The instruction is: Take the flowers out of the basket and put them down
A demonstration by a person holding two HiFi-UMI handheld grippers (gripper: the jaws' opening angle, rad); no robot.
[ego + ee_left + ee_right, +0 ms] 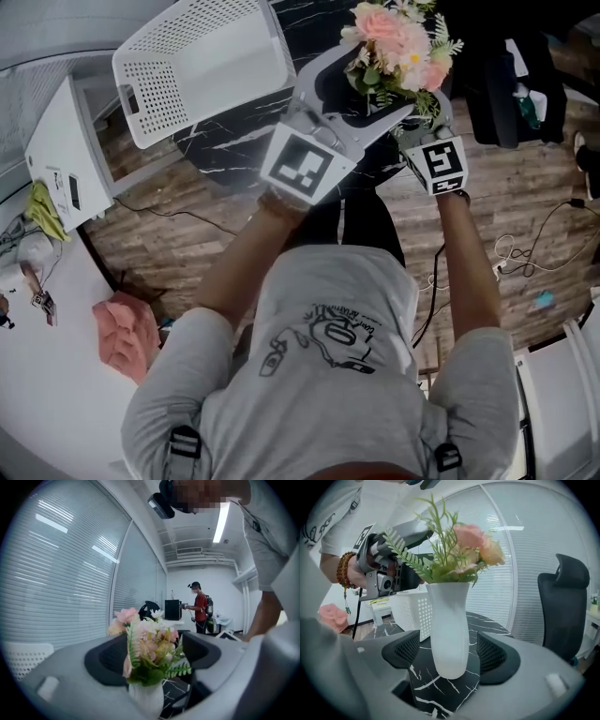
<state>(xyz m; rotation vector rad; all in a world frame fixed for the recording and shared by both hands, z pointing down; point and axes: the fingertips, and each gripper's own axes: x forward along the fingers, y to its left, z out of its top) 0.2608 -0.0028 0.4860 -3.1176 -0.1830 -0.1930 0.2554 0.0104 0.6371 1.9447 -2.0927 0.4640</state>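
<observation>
Wide open at the left gripper [152, 656], jaws flanking the flowers [149, 641] with no squeeze. Same story at the right gripper [450, 654]: spread apart either side of the white vase [449, 620], a gap on each side, no grip. Standing upright on the black marble table [440, 693], upper right in the head view. Farther out, at upper left, white basket [202, 66], tilted.

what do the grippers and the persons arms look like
The left gripper and right gripper have wide, light grey moulded bodies with black mesh-textured fingers. Each carries a cube with black-and-white square markers. The person wears a grey short-sleeved T-shirt and a brown bead bracelet on the left wrist.
</observation>
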